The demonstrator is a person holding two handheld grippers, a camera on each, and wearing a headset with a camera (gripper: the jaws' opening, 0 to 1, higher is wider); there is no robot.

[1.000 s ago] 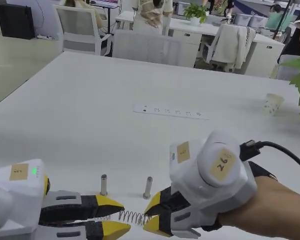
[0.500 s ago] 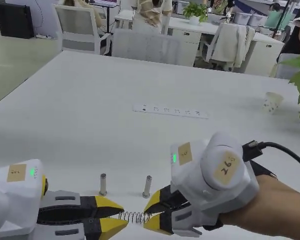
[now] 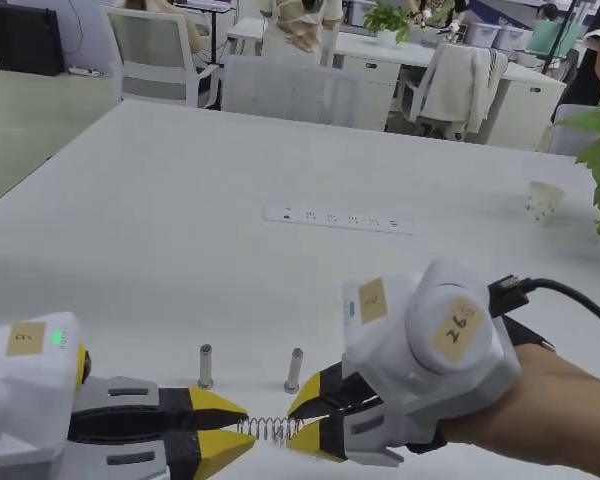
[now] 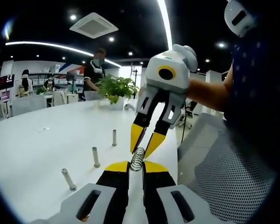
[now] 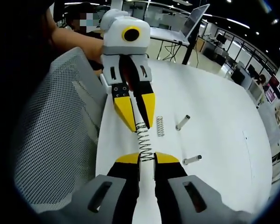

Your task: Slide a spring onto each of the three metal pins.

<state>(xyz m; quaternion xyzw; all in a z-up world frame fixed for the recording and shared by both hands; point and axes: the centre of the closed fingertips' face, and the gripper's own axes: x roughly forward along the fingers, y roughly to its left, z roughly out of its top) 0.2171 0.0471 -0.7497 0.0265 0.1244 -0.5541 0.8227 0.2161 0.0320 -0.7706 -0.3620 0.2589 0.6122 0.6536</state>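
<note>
three pins [image 4: 96,157], held spring [image 5: 143,135], loose spring [image 5: 161,126], left gripper [image 4: 136,165], right gripper [image 5: 147,157]

Item 1: silver wire coil spring [image 3: 270,429], approx. horizontal, held clear of white tabletop [image 3: 180,220]. One end nipped by left hand-held gripper [image 3: 242,428], other end by right hand-held gripper [image 3: 292,430]; coils open.

Item 2: second short silver spring [image 5: 161,126], loose, lying flat on tabletop near pins.

Item 3: three short grey metal pins [image 4: 96,157], upright, in a row, spaced apart, all bare. Item 1 hangs just in front of them, not touching.
</note>
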